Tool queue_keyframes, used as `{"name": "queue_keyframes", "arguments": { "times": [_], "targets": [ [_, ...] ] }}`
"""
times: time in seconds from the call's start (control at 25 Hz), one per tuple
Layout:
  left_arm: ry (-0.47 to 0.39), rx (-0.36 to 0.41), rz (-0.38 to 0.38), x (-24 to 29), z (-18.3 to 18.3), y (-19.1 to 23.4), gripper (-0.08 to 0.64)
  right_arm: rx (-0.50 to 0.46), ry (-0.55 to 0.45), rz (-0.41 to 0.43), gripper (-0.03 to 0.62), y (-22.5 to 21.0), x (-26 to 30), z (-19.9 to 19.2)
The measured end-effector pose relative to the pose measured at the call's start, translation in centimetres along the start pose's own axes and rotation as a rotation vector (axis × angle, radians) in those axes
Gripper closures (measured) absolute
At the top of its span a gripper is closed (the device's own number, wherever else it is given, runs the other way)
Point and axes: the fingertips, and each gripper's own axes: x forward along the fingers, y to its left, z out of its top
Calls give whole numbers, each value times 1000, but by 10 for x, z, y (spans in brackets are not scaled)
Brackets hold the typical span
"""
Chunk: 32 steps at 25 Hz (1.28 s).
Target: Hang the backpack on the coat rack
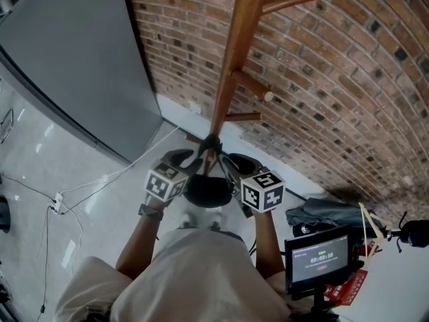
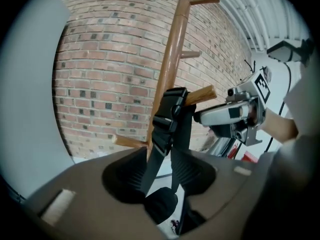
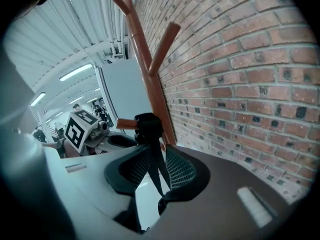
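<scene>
While the backpack point(image 1: 208, 192) is hanging by its strap point(image 2: 170, 121) from a low peg point(image 2: 202, 93) of the coat rack point(image 1: 234, 52), the left gripper point(image 2: 162, 168) and right gripper point(image 3: 157, 170) are standing released – jaws spread, each straddling the strap without pinching it.

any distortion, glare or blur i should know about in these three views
Head view: the wide angle bends the brick wall courses into arcs, and there is soft glare on the floor. Left gripper view: strong fisheye, black corners, strap fairly sharp. Right gripper view: same fisheye, ceiling light blown out.
</scene>
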Motion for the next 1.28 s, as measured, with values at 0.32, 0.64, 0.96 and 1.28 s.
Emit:
{"name": "queue_keyframes", "arguments": {
  "times": [0.32,0.64,0.96,1.28],
  "targets": [
    [-58,71,-9,-19,30,-7,466,-66,-110,-47,559,-3,-25,48],
    [-157,142,20,-39,76,-7,492,-101,-177,-90,589,0,-42,79],
    [-332,156,84,-67,131,-1,556,-141,-254,-101,589,-1,-58,111],
    [-466,197,88,-96,176,-15,560,-179,-356,-111,591,4,-82,150]
  ]
}}
